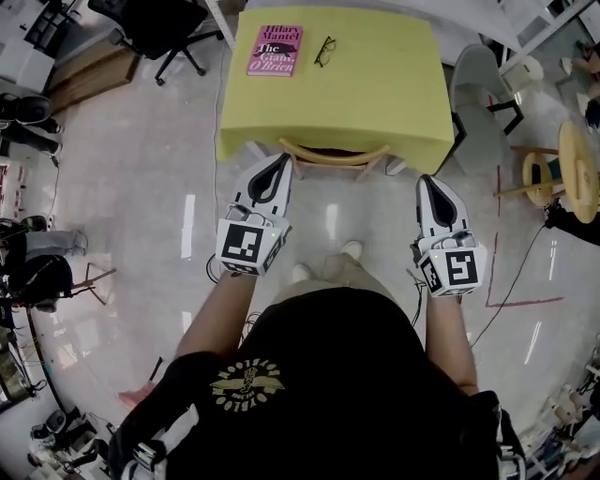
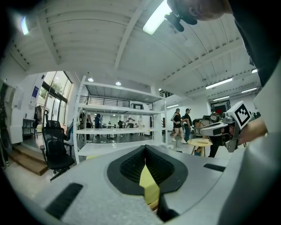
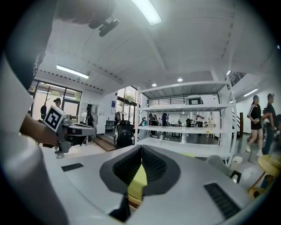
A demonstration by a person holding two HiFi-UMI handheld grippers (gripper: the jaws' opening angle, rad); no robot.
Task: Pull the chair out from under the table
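The chair [image 1: 335, 156] stands tucked under the yellow-covered desk [image 1: 375, 94] at upper centre, with only its curved back rail showing. The left claw [image 1: 279, 164] is pressed together, its tip just beside the rail's left end (contact indeterminate). The right claw [image 1: 427, 181] is pressed together below the desk's lower right corner.

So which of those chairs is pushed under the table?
The wooden chair: only its curved back shows at the near edge of the table. The black office chair and grey chair stand clear.

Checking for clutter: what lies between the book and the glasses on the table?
Nothing; the head view shows only bare yellow tablecloth between book and glasses.
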